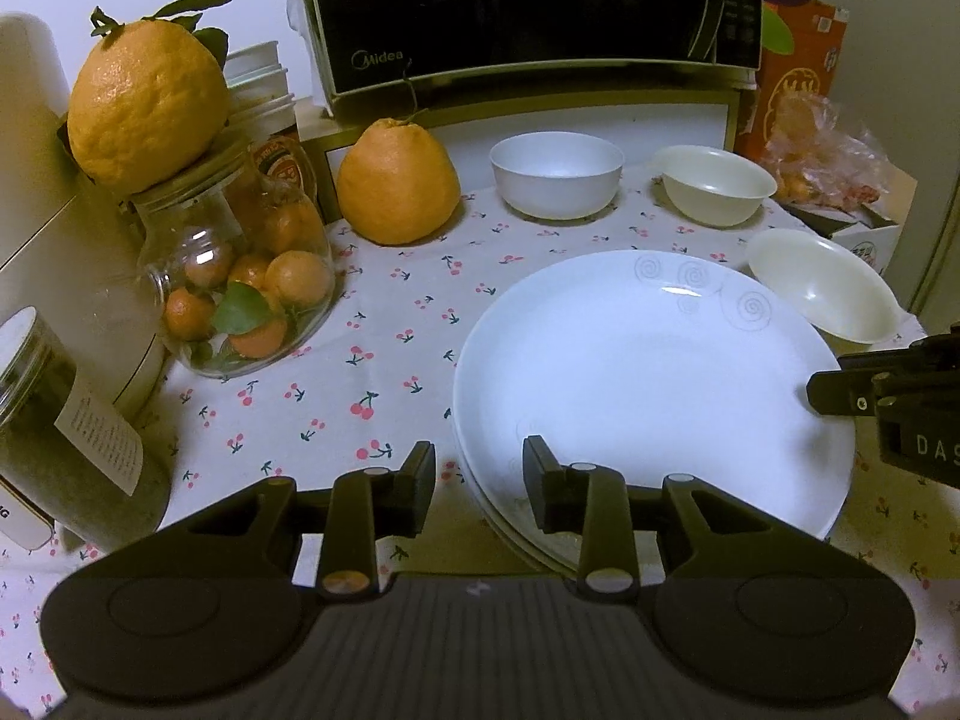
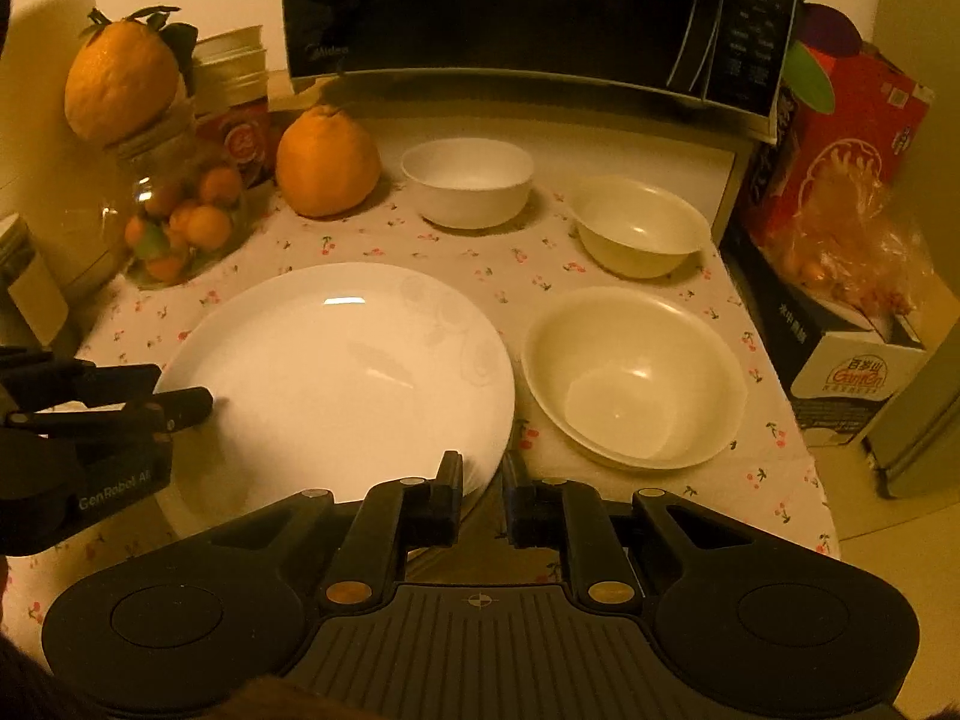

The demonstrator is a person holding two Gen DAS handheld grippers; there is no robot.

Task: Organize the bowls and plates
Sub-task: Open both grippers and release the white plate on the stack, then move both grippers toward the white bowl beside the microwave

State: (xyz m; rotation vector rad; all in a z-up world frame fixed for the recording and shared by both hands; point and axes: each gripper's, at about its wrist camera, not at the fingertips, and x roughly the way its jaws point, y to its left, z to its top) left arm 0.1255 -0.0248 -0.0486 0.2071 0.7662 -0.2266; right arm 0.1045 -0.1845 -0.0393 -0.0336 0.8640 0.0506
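From where I stood, the far left of the tabletop (image 1: 336,396), under its white cloth printed with small red cherries, was crowded: a clear glass jar (image 1: 240,276) of small oranges, with one big knobbly orange citrus fruit (image 1: 147,105) balanced on its lid, and a second such fruit (image 1: 397,180) sitting on the cloth just beside it. So two large citrus fruits in all. A dark-filled canister with a paper label (image 1: 60,420) stood at the near left edge.

The left tongs (image 1: 479,486) were spread moderately, one pad outside the rim and one over the near edge of the large round white plate with faint grey swirls (image 1: 648,384); they straddled the rim without pinching it. A second plate rim showed under the first there, making a stack of two at least.

The right tongs (image 2: 483,501) stood narrow at the plate's near right edge, the left pad over the rim; I could not tell whether they touched it.

Three bowls stood apart from the plates: a white deep round bowl (image 2: 468,183) at the back, a cream shallow bowl (image 2: 639,225) to its right, and a larger cream bowl (image 2: 633,378) just beside the plate.

A black microwave oven (image 2: 510,12) sat on a raised shelf behind, and a red printed carton (image 2: 840,138) and a clear bag of fruit (image 2: 840,258) were at the far right.
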